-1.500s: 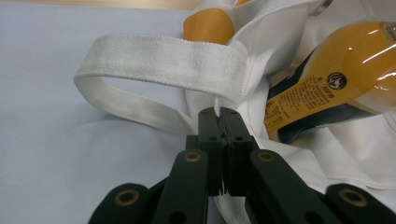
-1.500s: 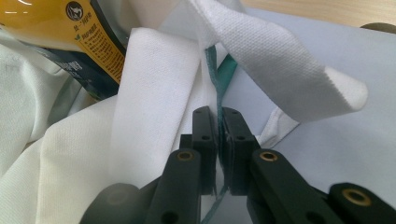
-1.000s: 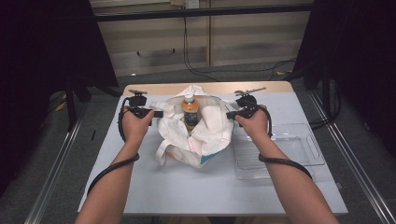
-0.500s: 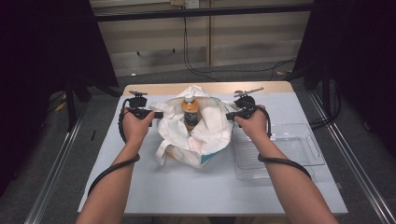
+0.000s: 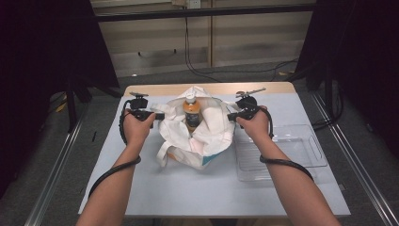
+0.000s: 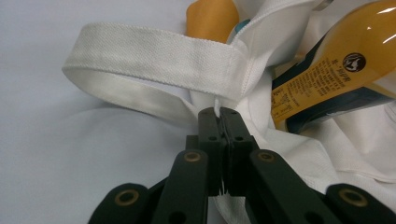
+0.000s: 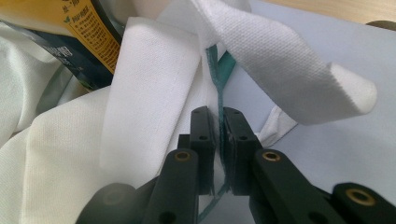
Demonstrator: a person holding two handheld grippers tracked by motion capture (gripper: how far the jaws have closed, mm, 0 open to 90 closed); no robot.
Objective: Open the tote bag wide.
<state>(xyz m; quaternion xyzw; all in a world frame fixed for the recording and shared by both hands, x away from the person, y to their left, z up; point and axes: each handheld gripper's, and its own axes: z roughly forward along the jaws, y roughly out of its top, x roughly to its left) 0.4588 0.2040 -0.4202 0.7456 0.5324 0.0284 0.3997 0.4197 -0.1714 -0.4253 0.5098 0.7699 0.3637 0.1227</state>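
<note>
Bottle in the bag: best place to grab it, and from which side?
Grip the bottle at its neck, just under the white cap, coming from straight above. It stands roughly upright in the open mouth of the white bag, so likely only its top is free; cloth surrounds the body. Both the left gripper and right gripper are clamped on the bag's rim, holding it open.

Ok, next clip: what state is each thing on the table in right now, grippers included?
White cloth tote bag: mouth held open, lying on the table.
Amber-coloured drink bottle with white cap: inside the bag, capped, neck sticking out of the mouth.
Clear plastic tray: empty, beside the bag.
Left gripper: shut on the bag's edge by a strap.
Right gripper: pinching the bag's teal-trimmed edge; its jaws have just been opening slightly.
</note>
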